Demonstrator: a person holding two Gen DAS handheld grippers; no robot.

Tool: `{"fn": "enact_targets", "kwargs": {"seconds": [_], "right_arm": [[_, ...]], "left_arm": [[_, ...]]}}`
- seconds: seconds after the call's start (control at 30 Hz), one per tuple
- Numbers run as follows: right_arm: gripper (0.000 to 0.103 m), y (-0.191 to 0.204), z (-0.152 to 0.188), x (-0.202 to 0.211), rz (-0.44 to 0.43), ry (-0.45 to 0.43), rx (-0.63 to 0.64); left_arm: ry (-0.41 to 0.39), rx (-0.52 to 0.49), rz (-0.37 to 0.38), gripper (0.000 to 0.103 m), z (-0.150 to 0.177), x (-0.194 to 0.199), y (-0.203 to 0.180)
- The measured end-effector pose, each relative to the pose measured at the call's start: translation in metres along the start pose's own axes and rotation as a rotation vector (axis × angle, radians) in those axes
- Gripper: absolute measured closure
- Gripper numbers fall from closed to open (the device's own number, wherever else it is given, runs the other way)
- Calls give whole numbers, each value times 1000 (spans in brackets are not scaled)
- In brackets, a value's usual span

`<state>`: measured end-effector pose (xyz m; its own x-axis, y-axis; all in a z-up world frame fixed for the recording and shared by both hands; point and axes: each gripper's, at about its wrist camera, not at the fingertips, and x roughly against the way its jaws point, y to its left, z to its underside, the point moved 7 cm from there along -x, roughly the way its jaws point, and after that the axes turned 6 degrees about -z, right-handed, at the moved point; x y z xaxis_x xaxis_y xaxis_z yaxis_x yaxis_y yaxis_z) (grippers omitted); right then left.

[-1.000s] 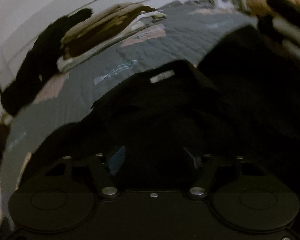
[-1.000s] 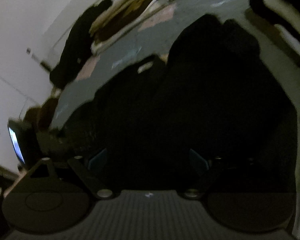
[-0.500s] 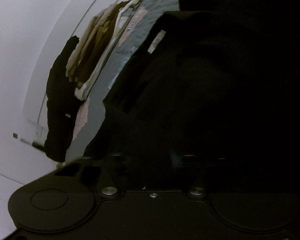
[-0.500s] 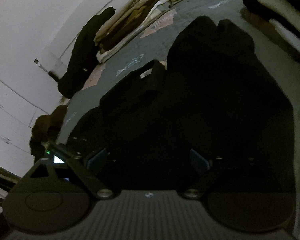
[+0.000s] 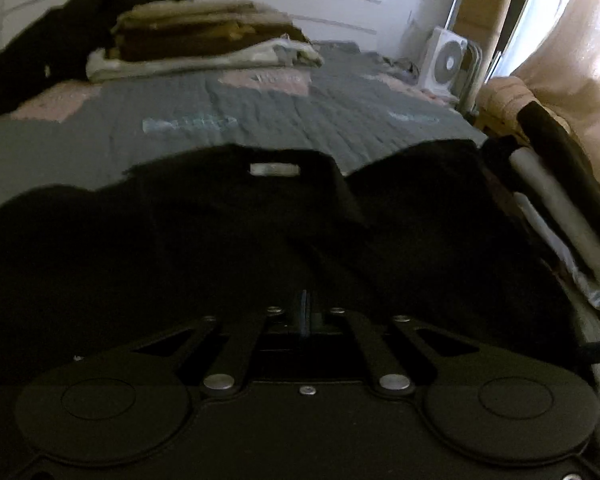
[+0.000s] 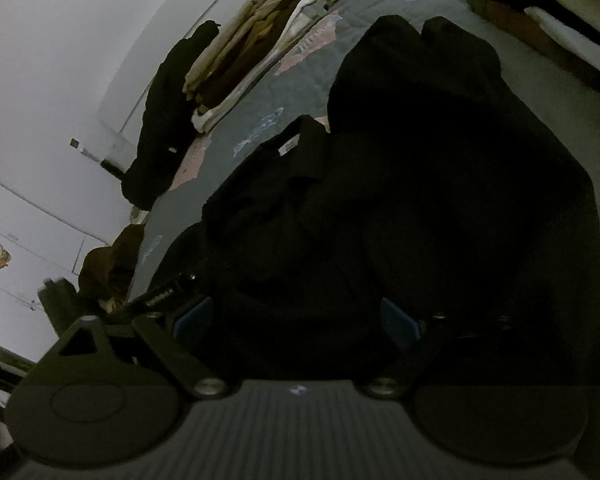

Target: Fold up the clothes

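On the bed (image 5: 284,120), covered by a grey quilt with pink patches, one black garment (image 5: 204,240) lies spread just ahead of both claws, its single white neck label (image 5: 275,169) turned up. Left claw (image 5: 305,312) has its two fingers pressed together, and whether any black cloth is pinched between them cannot be told; right claw (image 6: 296,320) stands with its two blue-padded fingers (image 6: 396,322) wide apart over the garment. One stack of folded clothes (image 5: 204,40) sits at the far edge beside one dark garment (image 5: 60,40), and one white fan (image 5: 446,64) stands beyond the bed
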<state>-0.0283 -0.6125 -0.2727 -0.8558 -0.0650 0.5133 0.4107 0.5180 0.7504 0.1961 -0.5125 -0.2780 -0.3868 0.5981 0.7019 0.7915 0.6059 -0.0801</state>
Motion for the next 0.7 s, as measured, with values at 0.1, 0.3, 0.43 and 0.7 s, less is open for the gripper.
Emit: {"fn": "enact_targets", "kwargs": {"seconds": [0.1,0.3,0.43,0.7], "right_arm": [[12,4,1,-2,9,5,13],[11,15,8,-13,93,23,85],[11,26,18,-21,151,49,157],[11,58,29,-18,166,33,229]], "left_arm": [[50,-10,-47,92,7,8,-4],[18,-25,-201,1,36,44,3],[53,-12,-230,0,65,38,15],[66,181,-249,0,121,3,64]]}}
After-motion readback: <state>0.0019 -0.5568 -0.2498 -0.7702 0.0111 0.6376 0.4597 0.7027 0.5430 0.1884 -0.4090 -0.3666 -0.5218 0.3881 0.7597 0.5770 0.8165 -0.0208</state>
